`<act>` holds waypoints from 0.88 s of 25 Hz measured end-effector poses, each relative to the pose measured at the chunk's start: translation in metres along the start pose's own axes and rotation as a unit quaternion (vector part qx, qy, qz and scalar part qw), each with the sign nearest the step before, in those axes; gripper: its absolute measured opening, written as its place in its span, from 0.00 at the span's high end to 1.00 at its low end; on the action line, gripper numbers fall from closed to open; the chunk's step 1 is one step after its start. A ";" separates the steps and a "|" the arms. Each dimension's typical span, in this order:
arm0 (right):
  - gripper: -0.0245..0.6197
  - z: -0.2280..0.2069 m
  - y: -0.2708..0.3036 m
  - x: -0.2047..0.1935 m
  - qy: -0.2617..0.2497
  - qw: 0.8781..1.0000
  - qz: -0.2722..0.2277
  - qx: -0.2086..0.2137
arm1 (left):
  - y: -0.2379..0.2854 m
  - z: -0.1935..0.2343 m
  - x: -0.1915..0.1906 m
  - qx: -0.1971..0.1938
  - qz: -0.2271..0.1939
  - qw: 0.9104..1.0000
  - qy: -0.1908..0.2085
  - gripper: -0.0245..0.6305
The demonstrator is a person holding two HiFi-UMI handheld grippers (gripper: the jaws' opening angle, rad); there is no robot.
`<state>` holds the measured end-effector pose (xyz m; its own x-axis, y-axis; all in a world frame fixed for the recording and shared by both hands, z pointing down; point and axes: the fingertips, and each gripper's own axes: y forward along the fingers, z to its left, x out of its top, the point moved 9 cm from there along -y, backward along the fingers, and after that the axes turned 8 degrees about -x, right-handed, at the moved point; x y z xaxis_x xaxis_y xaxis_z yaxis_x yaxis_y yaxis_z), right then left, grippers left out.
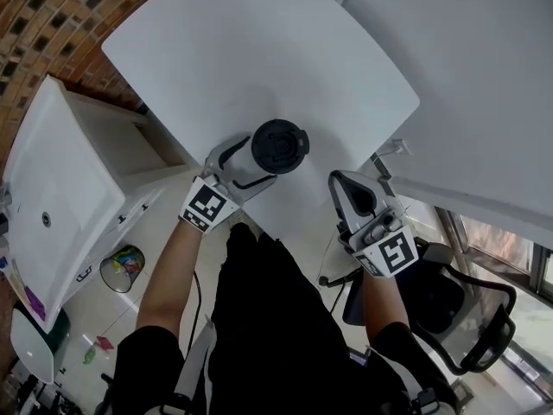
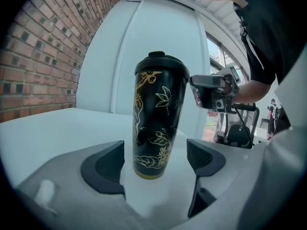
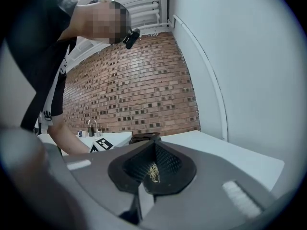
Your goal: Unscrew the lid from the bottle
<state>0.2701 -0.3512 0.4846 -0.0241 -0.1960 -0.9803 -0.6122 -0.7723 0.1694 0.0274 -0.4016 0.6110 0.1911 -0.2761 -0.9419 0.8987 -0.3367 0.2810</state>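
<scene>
A tall black bottle [image 2: 158, 128] with a gold leaf pattern stands upright on the white table [image 1: 259, 50]. Its black lid [image 1: 279, 146] is on top. My left gripper [image 2: 152, 164] is open, and its two pads flank the bottle's lower part with a gap on each side. From the head view the left gripper [image 1: 246, 164] reaches around the bottle from the near side. My right gripper [image 1: 347, 182] hovers to the right of the bottle, shut with nothing in it. In the right gripper view the closed jaws [image 3: 153, 169] hide most of the bottle; only the lid [image 3: 144, 138] shows above them.
A white counter with a sink [image 1: 52, 188] stands to the left, by a brick wall [image 1: 52, 24]. A second white table [image 1: 484, 85] adjoins at the right. A black office chair [image 1: 467, 318] sits at the lower right. A small bin [image 1: 121, 268] is on the floor.
</scene>
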 end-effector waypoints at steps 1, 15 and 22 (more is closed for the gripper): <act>0.95 -0.001 -0.001 -0.002 0.001 1.000 0.002 -0.001 | 0.003 0.001 0.000 -0.003 0.001 1.000 0.002 0.32; 0.95 -0.001 0.022 -0.012 0.012 1.000 -0.002 0.008 | 0.029 0.017 -0.001 -0.037 -0.001 0.999 0.012 0.33; 0.95 0.000 0.023 -0.015 -0.006 1.000 0.003 0.006 | 0.037 0.018 0.000 -0.045 -0.005 0.999 0.011 0.33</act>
<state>0.2562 -0.3655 0.5030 -0.0373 -0.1928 -0.9805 -0.6217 -0.7637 0.1738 0.0533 -0.4300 0.6250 0.1894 -0.2521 -0.9490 0.9325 -0.2566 0.2542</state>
